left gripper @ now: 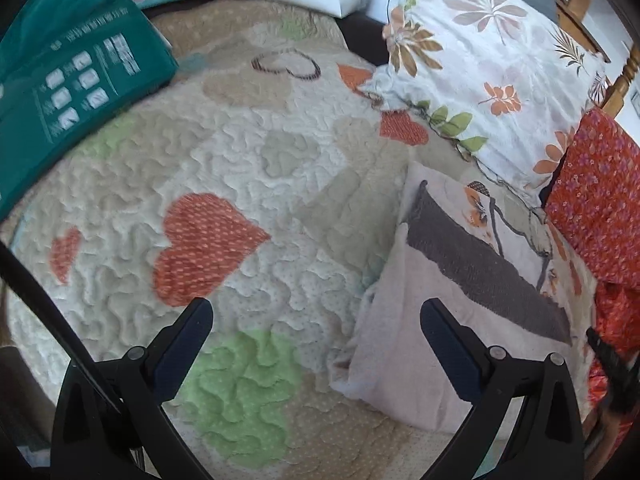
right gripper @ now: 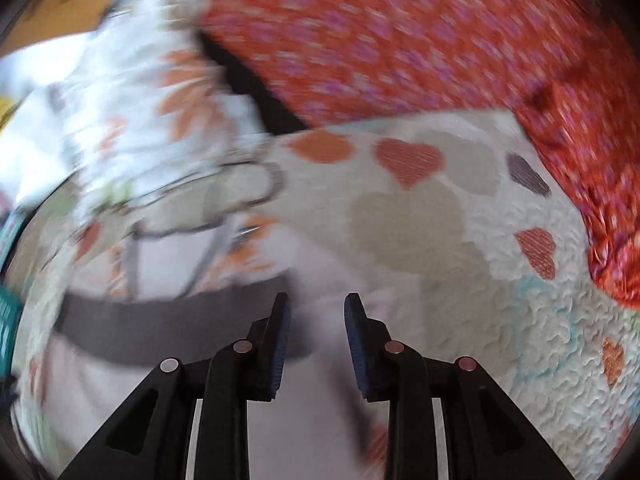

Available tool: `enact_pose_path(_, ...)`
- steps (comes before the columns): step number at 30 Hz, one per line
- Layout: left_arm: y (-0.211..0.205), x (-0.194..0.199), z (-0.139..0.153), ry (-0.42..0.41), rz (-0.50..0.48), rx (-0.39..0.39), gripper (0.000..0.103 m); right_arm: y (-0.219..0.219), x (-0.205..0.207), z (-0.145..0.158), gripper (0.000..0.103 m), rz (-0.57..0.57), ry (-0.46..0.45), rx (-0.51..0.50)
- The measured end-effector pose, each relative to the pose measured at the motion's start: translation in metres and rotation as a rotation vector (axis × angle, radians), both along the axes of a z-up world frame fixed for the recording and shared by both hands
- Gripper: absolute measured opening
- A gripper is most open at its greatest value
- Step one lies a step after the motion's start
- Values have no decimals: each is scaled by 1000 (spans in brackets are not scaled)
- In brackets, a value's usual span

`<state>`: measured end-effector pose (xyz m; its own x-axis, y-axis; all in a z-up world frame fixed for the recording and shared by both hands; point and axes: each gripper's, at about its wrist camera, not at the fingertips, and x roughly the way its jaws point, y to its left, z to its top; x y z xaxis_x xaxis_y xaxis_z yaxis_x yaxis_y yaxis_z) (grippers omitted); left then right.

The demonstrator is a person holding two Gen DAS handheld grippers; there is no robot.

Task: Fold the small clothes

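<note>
A small pale pink garment with a grey waistband and an orange floral print lies on the heart-patterned quilt, at the right of the left wrist view. My left gripper is wide open and empty above the quilt, its right finger over the garment's edge. In the blurred right wrist view the same garment lies below and left, with its grey band under the fingers. My right gripper is open, just above the cloth, holding nothing.
A teal package lies at the quilt's far left. A floral pillow and a red patterned cloth sit at the right; the red cloth fills the top of the right wrist view. Wooden chair parts stand behind.
</note>
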<state>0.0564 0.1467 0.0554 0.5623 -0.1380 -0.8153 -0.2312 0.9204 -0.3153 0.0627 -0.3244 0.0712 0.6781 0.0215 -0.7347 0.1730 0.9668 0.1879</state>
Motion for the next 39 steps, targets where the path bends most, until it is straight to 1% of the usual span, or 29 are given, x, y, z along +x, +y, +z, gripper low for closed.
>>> enact_pose_path(1, -1, 6, -1, 3, -11, -14, 103, 12, -8, 2, 40, 37, -6, 2)
enact_pose_path(2, -2, 10, -1, 3, -20, -17, 103, 26, -17, 3, 43, 84, -9, 7)
enact_pose_path(3, -5, 20, 0, 6, -46, -20, 103, 48, -29, 3, 47, 153, -5, 12)
enact_pose_path(5, -9, 37, -1, 22, -102, -37, 103, 79, -44, 0, 47, 244, 2, 8)
enact_pose_path(6, -10, 45, -2, 22, -119, -61, 103, 103, -56, -3, 47, 307, 2, -4)
enact_pose_path(10, -8, 76, -11, 22, -171, -180, 102, 178, -86, -15, 48, 466, -27, -74)
enact_pose_path(11, -9, 84, -14, 27, -193, -198, 100, 194, -91, -18, 48, 495, -32, -92)
enact_pose_path(13, -12, 94, -19, 39, -239, -202, 87, 234, -95, -27, 48, 564, -32, -129)
enact_pose_path(16, -17, 110, -29, 73, -332, -221, 85, 283, -98, -42, 48, 645, -28, -177)
enact_pose_path(17, -17, 113, -31, 85, -348, -227, 85, 301, -98, -48, 48, 671, -31, -203)
enact_pose_path(20, -19, 124, -42, 124, -396, -252, 85, 334, -94, -61, 48, 703, -41, -267)
enact_pose_path(21, -20, 129, -46, 141, -409, -267, 85, 339, -93, -64, 48, 702, -52, -293)
enact_pose_path(23, -20, 135, -50, 147, -418, -288, 85, 346, -88, -65, 48, 689, -76, -317)
enact_pose_path(27, -20, 144, -51, 143, -425, -347, 85, 352, -71, -64, 48, 660, -83, -300)
enact_pose_path(32, -22, 146, -52, 135, -409, -372, 85, 357, -65, -64, 48, 636, -98, -309)
enact_pose_path(33, -25, 145, -52, 134, -417, -380, 76, 358, -65, -64, 48, 633, -99, -309)
enact_pose_path(34, -28, 147, -53, 140, -424, -385, 54, 360, -64, -64, 47, 629, -100, -307)
enact_pose_path(35, -32, 147, -56, 161, -435, -385, 41, 360, -64, -63, 44, 627, -100, -302)
enact_pose_path(36, -38, 147, -62, 202, -444, -369, 16, 360, -64, -63, 36, 629, -98, -291)
enact_pose_path(37, -40, 146, -64, 211, -442, -354, 14, 360, -62, -63, 26, 630, -97, -288)
enact_pose_path(38, -41, 144, -64, 199, -434, -351, 14, 361, -62, -62, 19, 627, -96, -292)
enact_pose_path(39, -41, 143, -62, 198, -424, -353, 11, 361, -62, -61, 10, 624, -93, -294)
